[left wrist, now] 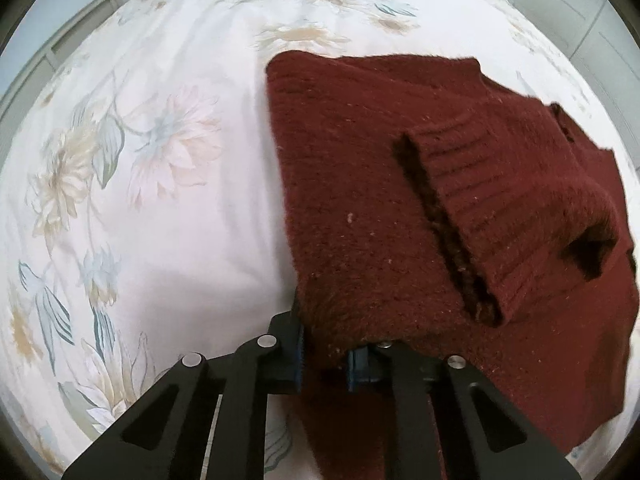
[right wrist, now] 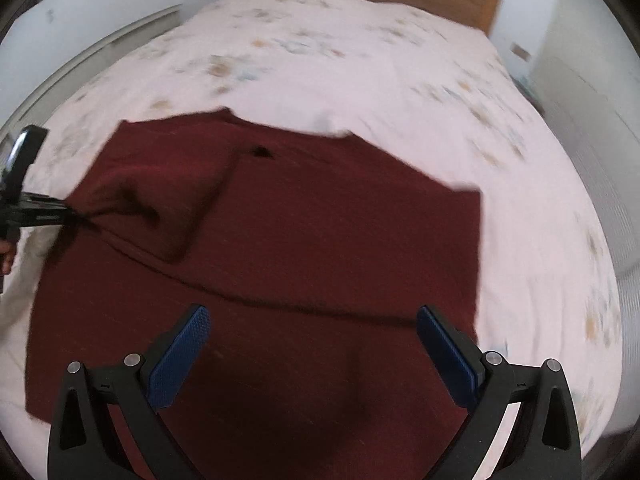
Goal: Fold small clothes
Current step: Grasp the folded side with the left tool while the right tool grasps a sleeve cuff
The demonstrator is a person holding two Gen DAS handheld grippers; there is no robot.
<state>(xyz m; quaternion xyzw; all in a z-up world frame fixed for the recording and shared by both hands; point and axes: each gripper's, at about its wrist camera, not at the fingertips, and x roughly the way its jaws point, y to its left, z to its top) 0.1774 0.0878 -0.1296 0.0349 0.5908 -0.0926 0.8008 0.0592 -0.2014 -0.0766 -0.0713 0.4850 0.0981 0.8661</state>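
While spread on the bed, the sweater has its edge pinched between the closed left gripper; a cuff lies ahead. Right gripper: wide open above the sweater, gripping nothing.

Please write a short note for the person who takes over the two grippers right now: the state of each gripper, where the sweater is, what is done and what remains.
Left gripper: shut on the near left edge of the dark red sweater, bunching the knit.
Right gripper: open, above the sweater's near part, holding nothing.
Sweater: spread on the floral bedsheet. One sleeve is already folded in across the body.
Done: the sleeve fold on the left side, and the left grip.
Left: probably grip the other side with the right gripper, then fold the body over. No body fold shows yet.
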